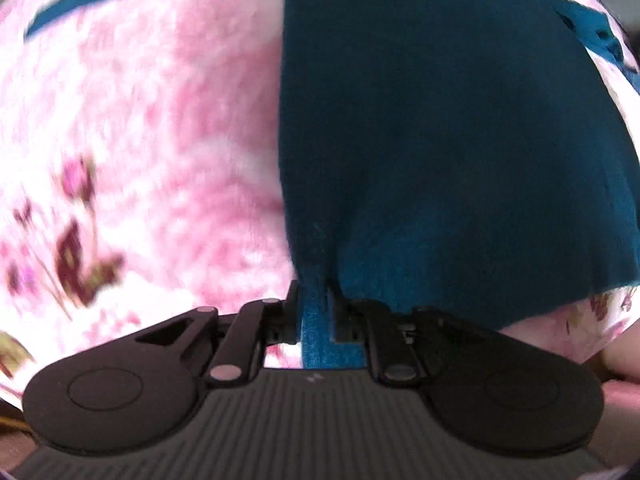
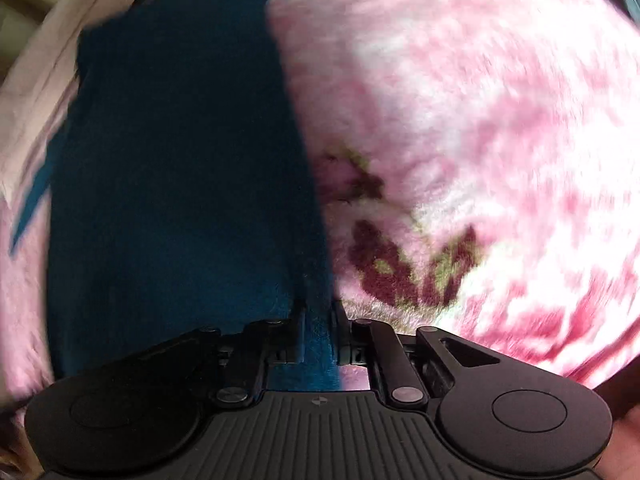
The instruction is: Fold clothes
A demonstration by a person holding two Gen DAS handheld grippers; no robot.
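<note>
1. Garment [image 1: 440,120] — teal, spread over the blanket [image 1: 140,140], one edge lifted for folding.
2. Left gripper [image 1: 316,300] — jaws pinched on its edge.
3. Right gripper [image 2: 318,312] — likewise clamped; a paired hold likely keeps the edge taut.

Teal garment on pink floral blanket, black grippers

Garment [image 1: 440,140] solid dark teal, no print; brighter teal at its edges. Blanket [image 1: 160,120] mottled pink and white, fuzzy, with maroon flowers and olive-green leaves. Left gripper [image 1: 316,312] and right gripper [image 2: 318,328] matte black, silver pivot pins, grey ribbed housing.
</note>
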